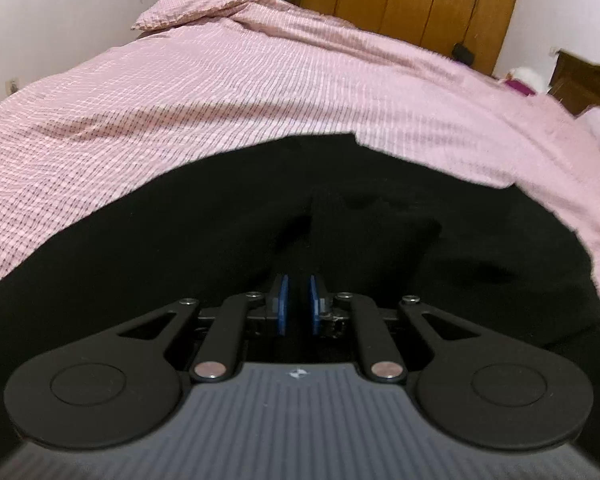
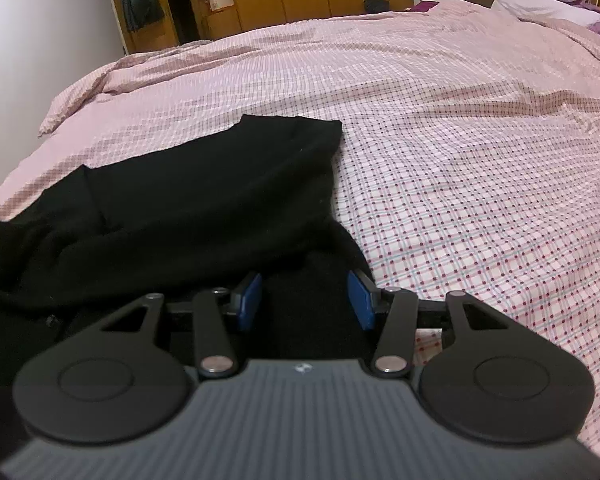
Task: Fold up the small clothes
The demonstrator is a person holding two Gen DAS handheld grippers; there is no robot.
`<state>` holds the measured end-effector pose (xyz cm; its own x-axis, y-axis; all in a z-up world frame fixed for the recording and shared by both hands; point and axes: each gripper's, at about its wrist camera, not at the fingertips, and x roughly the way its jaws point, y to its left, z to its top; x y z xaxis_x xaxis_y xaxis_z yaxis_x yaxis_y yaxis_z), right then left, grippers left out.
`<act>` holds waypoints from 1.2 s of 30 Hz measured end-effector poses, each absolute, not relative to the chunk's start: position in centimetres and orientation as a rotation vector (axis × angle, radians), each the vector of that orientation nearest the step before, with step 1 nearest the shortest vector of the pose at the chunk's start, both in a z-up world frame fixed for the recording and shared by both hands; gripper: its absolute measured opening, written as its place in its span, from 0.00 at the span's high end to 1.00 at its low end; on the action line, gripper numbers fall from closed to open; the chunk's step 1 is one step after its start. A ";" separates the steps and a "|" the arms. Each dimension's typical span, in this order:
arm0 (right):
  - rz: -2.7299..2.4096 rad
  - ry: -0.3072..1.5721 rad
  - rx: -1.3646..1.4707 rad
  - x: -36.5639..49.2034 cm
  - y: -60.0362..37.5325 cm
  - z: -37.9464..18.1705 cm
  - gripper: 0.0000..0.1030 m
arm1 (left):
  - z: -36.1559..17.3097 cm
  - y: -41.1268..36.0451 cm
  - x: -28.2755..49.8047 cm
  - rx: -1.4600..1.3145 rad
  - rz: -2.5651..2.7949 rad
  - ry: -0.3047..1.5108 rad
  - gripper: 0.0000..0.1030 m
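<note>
A soft black knit garment [image 2: 204, 200] lies folded and rumpled at the lower left on a pink checked bedspread [image 2: 460, 160]. The left gripper [image 1: 297, 304] has its blue-padded jaws pinching the dark fabric; the right gripper [image 2: 305, 300] has its jaws spread astride an edge.

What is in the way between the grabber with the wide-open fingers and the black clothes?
Nothing that I can see. The right gripper is open and already right over the black garment, with black cloth showing between its blue pads. Only the pink checked bedcover lies around it, and no other object sits between them.
</note>
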<state>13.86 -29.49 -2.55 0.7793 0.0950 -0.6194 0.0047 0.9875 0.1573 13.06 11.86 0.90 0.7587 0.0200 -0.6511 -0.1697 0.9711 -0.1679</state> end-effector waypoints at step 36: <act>0.043 0.677 0.106 14.2 -28.8 -2.9 0.50 | 1.0 16.6 14.9 -0.288 0.235 0.578 0.85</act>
